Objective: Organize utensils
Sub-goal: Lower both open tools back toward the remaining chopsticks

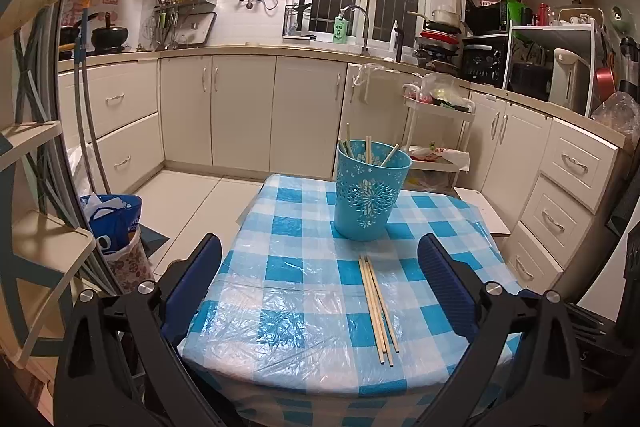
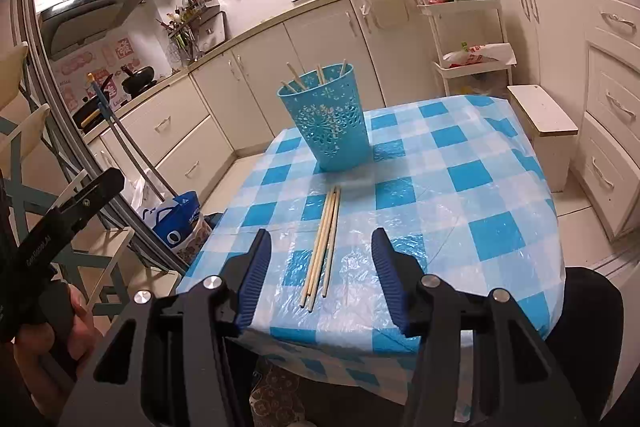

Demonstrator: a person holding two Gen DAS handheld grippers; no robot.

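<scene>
A bundle of loose wooden chopsticks [image 1: 378, 309] lies flat on the blue-checked tablecloth [image 1: 296, 227], just in front of the turquoise perforated holder [image 1: 370, 191], which stands upright near the table's far edge with several chopsticks already leaning inside it. That layout suggests the sorting is part done: the loose ones lie close to the holder and lengthwise toward the person, easy to pinch across.

The left gripper [image 1: 320, 281] has its jaws spread wide and empty, with the bundle lying between the line of its blue pads [image 1: 444, 279] but below and clear of them. The right gripper [image 2: 320, 279] is about half open, also holding nothing, the chopstick ends showing in its gap (likely lining up for a pick).

Only the right wrist view shows the person's left hand [image 2: 60, 339] around the other tool's handle; the left wrist view alone takes in the window and appliance shelf.
</scene>
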